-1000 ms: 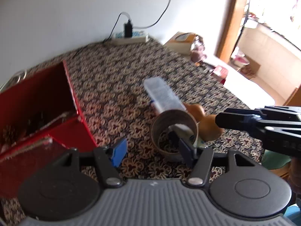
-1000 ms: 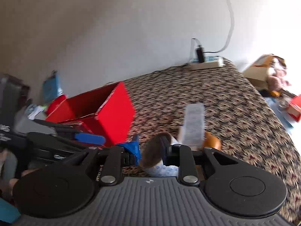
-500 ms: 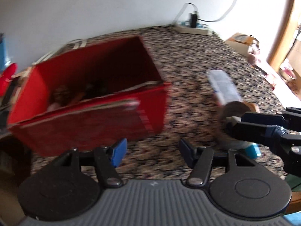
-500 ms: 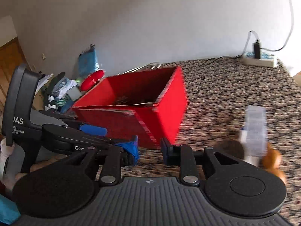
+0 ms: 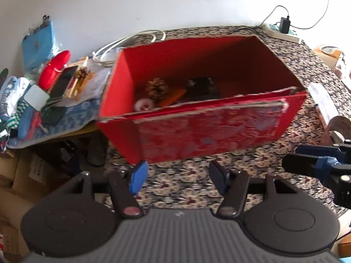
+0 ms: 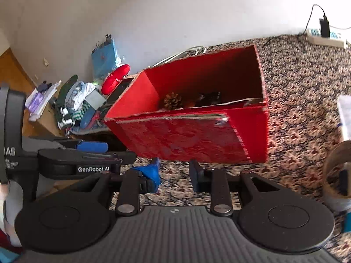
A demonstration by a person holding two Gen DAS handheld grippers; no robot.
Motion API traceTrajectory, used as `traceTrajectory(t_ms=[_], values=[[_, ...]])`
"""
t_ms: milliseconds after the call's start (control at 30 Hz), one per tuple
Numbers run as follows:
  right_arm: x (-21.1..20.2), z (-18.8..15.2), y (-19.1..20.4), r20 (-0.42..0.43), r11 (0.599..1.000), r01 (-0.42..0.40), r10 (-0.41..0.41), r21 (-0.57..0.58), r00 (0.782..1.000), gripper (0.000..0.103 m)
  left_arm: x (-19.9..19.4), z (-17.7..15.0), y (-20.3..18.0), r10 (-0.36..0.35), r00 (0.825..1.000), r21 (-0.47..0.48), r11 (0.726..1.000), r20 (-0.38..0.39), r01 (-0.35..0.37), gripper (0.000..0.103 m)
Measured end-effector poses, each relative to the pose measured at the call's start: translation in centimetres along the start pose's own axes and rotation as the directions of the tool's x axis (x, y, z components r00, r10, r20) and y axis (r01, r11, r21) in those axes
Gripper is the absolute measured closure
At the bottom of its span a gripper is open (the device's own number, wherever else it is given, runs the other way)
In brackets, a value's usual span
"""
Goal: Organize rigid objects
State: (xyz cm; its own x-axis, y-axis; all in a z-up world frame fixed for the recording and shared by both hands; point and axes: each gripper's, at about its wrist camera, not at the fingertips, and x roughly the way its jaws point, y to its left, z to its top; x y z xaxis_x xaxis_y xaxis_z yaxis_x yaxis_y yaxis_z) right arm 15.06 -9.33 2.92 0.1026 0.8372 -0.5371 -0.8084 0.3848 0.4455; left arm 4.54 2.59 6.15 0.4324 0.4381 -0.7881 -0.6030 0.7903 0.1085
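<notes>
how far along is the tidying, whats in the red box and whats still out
Partly done. The red box already holds a pine cone, an orange piece and a dark item. Left gripper and right gripper are both open and empty. The tape roll and clear case remain on the table.

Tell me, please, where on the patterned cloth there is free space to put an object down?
Bare cloth lies between the red box and the power strip, and in front of the box. Crowded: the side table left of the box, and near the tape roll.
</notes>
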Motion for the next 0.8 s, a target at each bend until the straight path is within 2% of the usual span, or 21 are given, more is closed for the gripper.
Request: traceTrajectory(t_ms=[133,300,467,667,800], values=[[0.6,1.0,1.1,-0.006,0.999,0.024,-0.024,0.046,1.000,0.090,-0.1,0.4,1.5,0.017,1.000,0.003,1.000,0.017,-0.017,0.040],[0.7,2.7,2.7,0.057,0.998,0.066,-0.067,0.020,0.996,0.088,-0.2,1.9,3.0,0.027,0.999,-0.010,1.000,0.039,-0.027,0.039],[0.8,4.7,3.8,0.123,0.988,0.156,-0.153,-0.015,0.981,0.087,0.0,3.7,3.6,0.041,0.997,-0.014,0.999,0.072,-0.040,0.039],[2.4,6.9,4.4,0.135,0.968,0.249,-0.242,-0.038,0.961,0.087,0.8,6.0,3.9,0.040,0.995,-0.037,0.999,0.093,-0.037,0.038],[3.2,7.5,4.3,0.134,0.967,0.249,-0.241,-0.048,0.961,0.086,1.7,7.2,4.0,0.021,0.995,-0.043,0.999,0.093,-0.017,0.038]])
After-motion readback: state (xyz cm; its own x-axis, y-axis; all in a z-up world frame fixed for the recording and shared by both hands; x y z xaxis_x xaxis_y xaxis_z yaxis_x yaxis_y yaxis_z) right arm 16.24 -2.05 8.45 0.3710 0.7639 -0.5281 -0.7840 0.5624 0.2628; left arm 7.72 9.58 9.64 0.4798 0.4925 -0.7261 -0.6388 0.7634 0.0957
